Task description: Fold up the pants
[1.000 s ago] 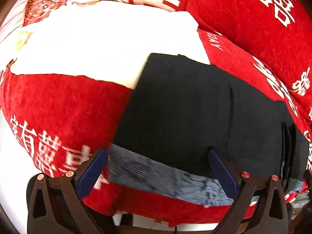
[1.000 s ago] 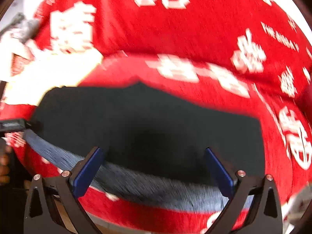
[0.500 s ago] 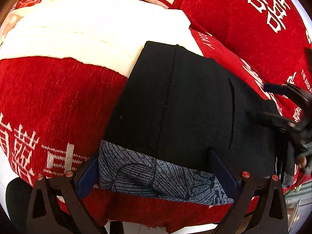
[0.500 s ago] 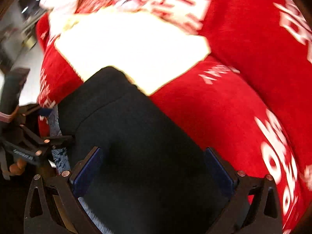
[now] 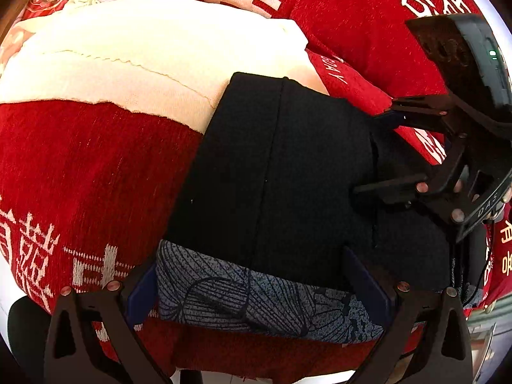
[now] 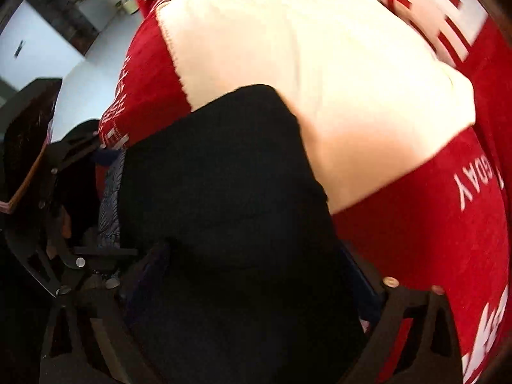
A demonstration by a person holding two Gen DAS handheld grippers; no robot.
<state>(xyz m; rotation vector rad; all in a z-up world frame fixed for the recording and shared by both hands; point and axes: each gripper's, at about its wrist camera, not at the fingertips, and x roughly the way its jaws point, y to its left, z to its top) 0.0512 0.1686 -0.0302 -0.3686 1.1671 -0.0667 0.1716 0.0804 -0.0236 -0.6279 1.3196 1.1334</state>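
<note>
Black pants (image 5: 288,166) lie folded on a red cover, with a grey-blue patterned band (image 5: 256,294) along their near edge. My left gripper (image 5: 246,262) is open, one finger at each end of that band. My right gripper (image 5: 368,153) reaches in from the right, its fingertips down on the right part of the pants. In the right wrist view the pants (image 6: 224,176) fill the space between the fingers of the right gripper (image 6: 252,256). Its jaws are closing with the black cloth between them. The left gripper (image 6: 112,195) shows at the left edge.
A cream cloth (image 5: 144,57) lies flat just beyond the pants, also seen in the right wrist view (image 6: 304,64). The red cover (image 5: 80,166) has white characters and drops off at its near edge. A red cushion (image 5: 352,16) rises behind. Pale floor (image 6: 80,73) lies past the left side.
The right gripper has swung in from the right, rolled and dropped onto the right part of the pants. The left gripper has stayed at the patterned edge, tilting a little.
</note>
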